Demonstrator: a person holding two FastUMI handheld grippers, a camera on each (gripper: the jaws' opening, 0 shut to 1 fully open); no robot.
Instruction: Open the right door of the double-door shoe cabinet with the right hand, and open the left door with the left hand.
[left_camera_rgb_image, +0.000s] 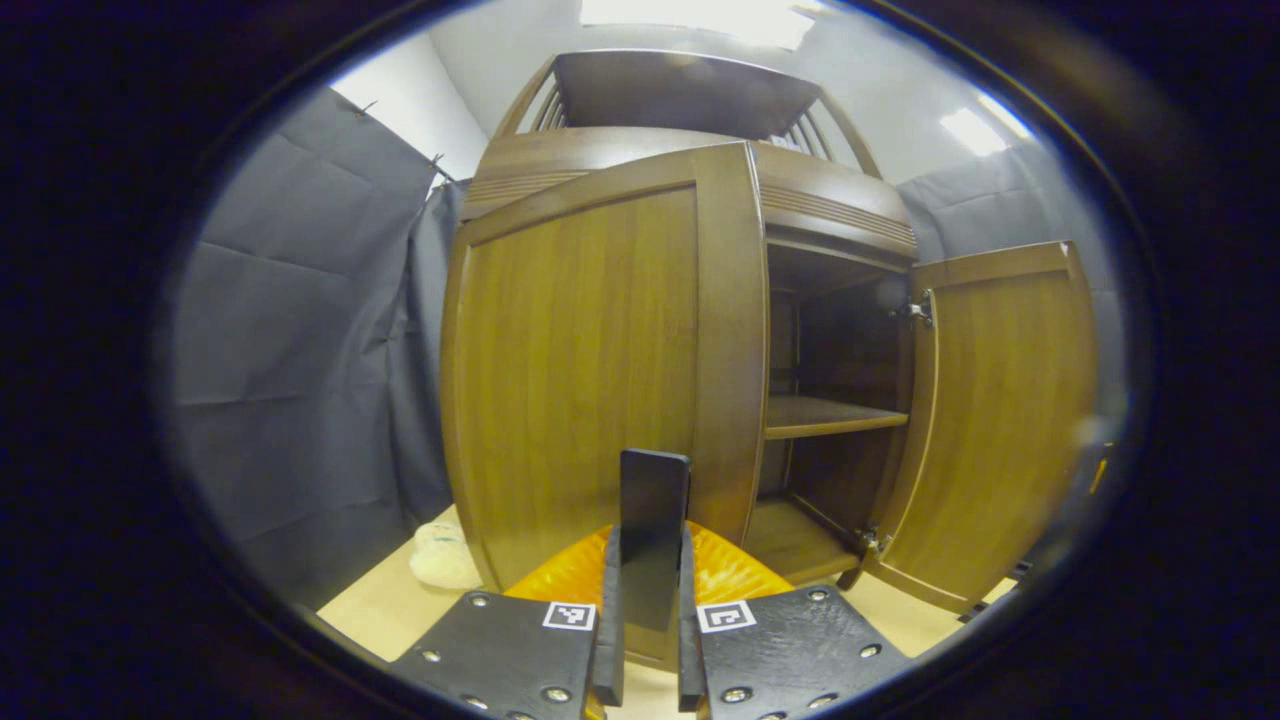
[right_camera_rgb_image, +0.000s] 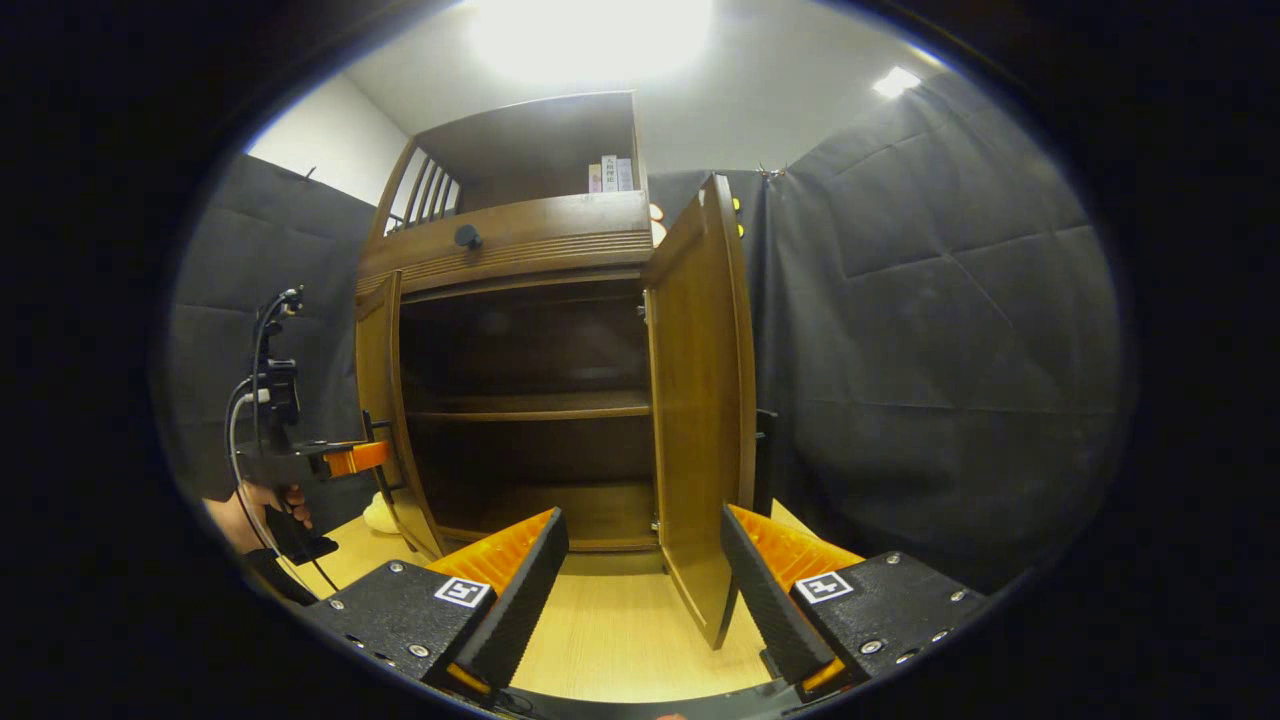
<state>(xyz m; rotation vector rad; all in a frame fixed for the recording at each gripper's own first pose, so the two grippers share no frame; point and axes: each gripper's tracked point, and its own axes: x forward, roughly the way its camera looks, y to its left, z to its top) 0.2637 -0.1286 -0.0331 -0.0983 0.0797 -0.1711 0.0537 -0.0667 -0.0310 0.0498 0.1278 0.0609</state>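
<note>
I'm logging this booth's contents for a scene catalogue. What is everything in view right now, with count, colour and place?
Shoe cabinet: one, brown wood, standing against the booth wall.
Right door: one, brown, swung wide open.
Left door: one, brown, partly open, edge between the left gripper's jaws.
Shelf: one, brown, inside the cabinet, bare.
Knob: one, dark, on the drawer front above the doors.
Books: a few, pale, on the upper shelf.
Soft object: one, cream, on the floor left of the cabinet.
Floor: light wood.
Left gripper: jaws closed on the left door's edge.
Right gripper: jaws apart, holding nothing.
Hand: one, holding the left gripper.
</note>
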